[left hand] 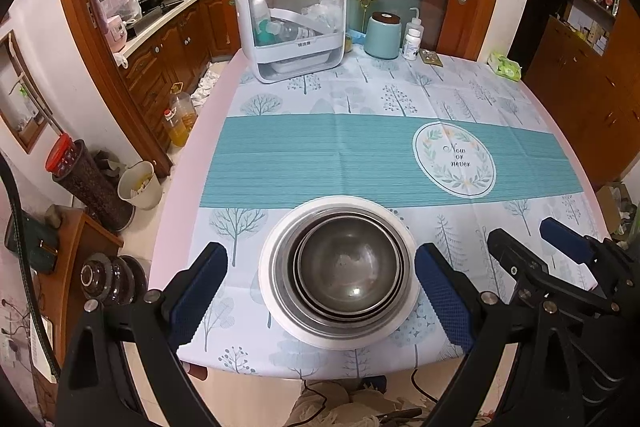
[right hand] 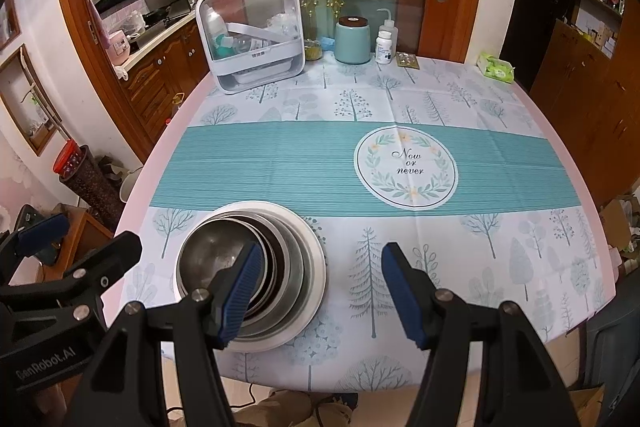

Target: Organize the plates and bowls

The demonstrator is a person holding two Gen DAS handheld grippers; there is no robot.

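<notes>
**Bowls stacked on a plate, both grippers spread**

Steel bowls (left hand: 349, 269) sit nested one inside another on a white plate (left hand: 280, 311), low and centre in the left wrist view, on the near part of the desk (left hand: 192, 211). The stack rests on a tree-patterned tablecloth (left hand: 400, 99), just below its teal band. In the right wrist view the same stack lies at lower left.

The left gripper (left hand: 322, 277) is spread wide, its blue pads on either side of the plate and not touching it, so far as the frame shows. The right gripper (right hand: 322, 285) is also spread, with nothing between its pads; its left pad (right hand: 240, 297) overlaps the bowls in the picture, but whether it touches them cannot be told. Bare cloth shows between the two pads.

At the far end of the desk, in the upper part of both frames, stand a white lidded storage box (left hand: 292, 23) with bottles inside, a pale green canister (left hand: 383, 35), a white pill bottle (left hand: 412, 44) and a squeeze bottle (left hand: 416, 21). A green pack of wipes (left hand: 504, 67) lies at the upper right edge.
</notes>
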